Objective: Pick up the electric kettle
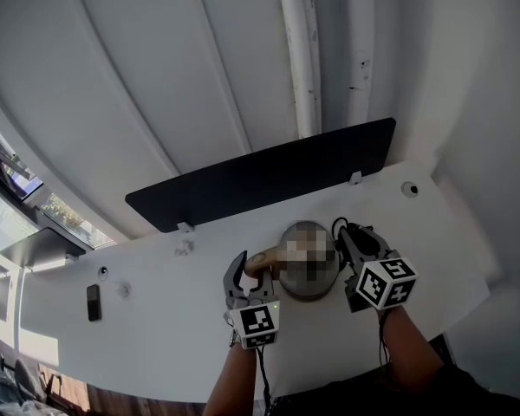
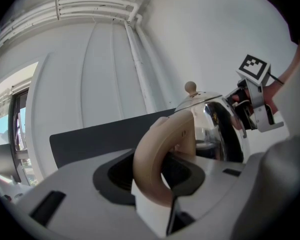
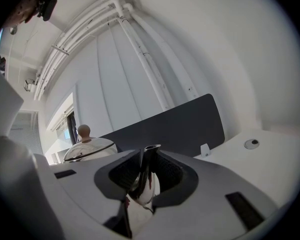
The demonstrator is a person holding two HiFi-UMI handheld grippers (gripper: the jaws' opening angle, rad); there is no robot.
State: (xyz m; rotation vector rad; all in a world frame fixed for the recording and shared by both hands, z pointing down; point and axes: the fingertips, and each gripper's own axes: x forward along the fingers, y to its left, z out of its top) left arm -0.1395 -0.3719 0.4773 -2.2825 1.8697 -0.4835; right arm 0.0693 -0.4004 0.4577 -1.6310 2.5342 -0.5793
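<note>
The electric kettle (image 1: 305, 293) is a shiny steel pot with a domed lid and a beige knob (image 2: 190, 87). It is over the white desk (image 1: 156, 319), between my two grippers. My left gripper (image 1: 247, 269) is shut on its curved beige handle (image 2: 157, 159), which fills the gap between the jaws. My right gripper (image 1: 347, 239) is on the opposite side, shut on the thin steel spout (image 3: 146, 171). The kettle's lid (image 3: 90, 146) shows at the left of the right gripper view. I cannot tell whether the base touches the desk.
A dark divider panel (image 1: 260, 176) stands along the desk's far edge, with a white curved wall and pipes (image 1: 299, 50) behind it. A small black object (image 1: 94, 302) lies at the desk's left, and a round grommet (image 1: 409, 189) sits at the far right corner.
</note>
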